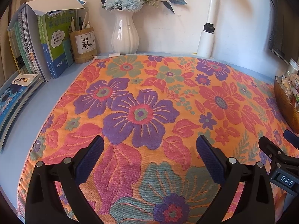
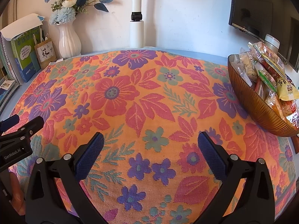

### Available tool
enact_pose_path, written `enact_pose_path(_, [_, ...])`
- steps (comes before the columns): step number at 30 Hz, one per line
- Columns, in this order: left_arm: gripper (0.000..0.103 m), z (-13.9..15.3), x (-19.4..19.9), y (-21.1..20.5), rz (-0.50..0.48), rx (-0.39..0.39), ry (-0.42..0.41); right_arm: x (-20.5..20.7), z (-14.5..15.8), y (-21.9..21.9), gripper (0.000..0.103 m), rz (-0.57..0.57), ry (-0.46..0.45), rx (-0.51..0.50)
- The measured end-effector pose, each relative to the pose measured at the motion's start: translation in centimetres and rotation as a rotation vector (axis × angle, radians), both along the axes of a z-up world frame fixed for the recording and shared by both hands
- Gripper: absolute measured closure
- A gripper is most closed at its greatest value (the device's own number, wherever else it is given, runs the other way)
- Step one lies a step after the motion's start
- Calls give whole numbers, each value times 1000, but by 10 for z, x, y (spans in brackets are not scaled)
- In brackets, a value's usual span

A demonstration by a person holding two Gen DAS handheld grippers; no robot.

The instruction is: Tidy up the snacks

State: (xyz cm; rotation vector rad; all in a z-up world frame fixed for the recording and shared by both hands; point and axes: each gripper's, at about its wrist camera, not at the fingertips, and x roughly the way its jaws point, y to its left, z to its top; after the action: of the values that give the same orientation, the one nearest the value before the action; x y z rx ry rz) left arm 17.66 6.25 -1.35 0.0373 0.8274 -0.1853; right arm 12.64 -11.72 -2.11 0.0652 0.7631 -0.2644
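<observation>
— What's covering the bench?
— A woven flowered cloth (image 2: pixel 149 97) is lying flat. A ribbed amber bowl (image 2: pixel 261 112) is sitting at its right edge, holding crinkly snack packets (image 2: pixel 267 74).
— And the tools?
— The left tool (image 1: pixel 150 149) and right tool (image 2: pixel 150 145) are both gaping wide, gripping nothing, hovering above the cloth.

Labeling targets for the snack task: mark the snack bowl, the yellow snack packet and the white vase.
snack bowl (image 2: pixel 248 100): right wrist view, ribbed brown outer wall.
yellow snack packet (image 2: pixel 286 89): right wrist view, middle of the wrapper.
white vase (image 1: pixel 124 35): left wrist view, belly of the vase.
</observation>
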Motion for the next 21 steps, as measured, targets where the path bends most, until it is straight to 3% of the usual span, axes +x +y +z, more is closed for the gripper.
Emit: enact_pose_path(21, [5, -3, 1, -6, -15, 42, 6, 2, -1, -1, 3, -4, 9, 1])
